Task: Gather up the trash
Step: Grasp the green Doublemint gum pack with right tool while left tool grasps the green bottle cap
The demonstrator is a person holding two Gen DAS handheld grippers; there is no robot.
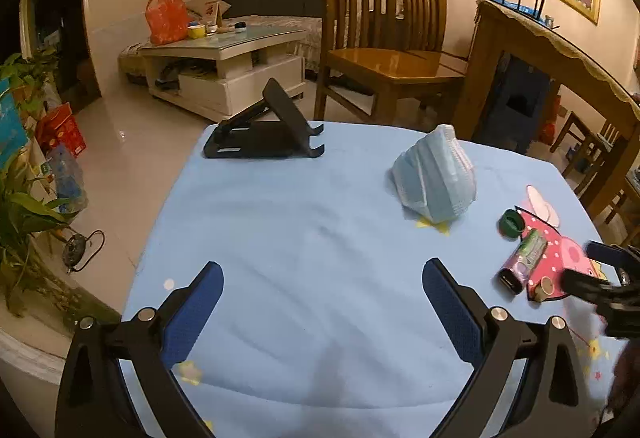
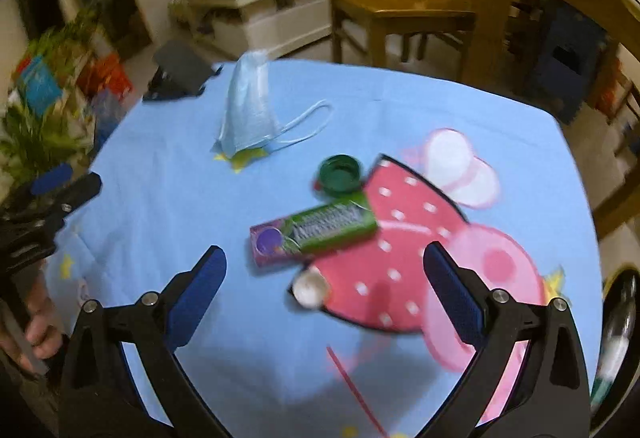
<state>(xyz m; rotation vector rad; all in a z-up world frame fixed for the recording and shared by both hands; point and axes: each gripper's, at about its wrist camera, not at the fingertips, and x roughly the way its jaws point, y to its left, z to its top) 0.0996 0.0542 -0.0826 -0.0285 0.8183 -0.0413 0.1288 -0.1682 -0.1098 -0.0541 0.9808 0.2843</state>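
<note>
A crumpled blue face mask (image 1: 436, 174) lies on the blue tablecloth (image 1: 300, 238); it also shows in the right wrist view (image 2: 250, 110). To its right lie a green bottle cap (image 1: 511, 223) (image 2: 340, 174), a green and purple gum pack (image 1: 522, 260) (image 2: 316, 230) and a small white cap (image 1: 545, 288) (image 2: 308, 288). My left gripper (image 1: 322, 298) is open and empty over bare cloth. My right gripper (image 2: 324, 286) is open, with the white cap between its fingers and the gum pack just beyond.
A black phone stand (image 1: 264, 130) stands at the table's far left corner. Wooden chairs (image 1: 380, 38) and a wooden cabinet (image 1: 540, 78) stand beyond the table. A coffee table (image 1: 224, 58) and potted plants (image 1: 24, 178) are to the left.
</note>
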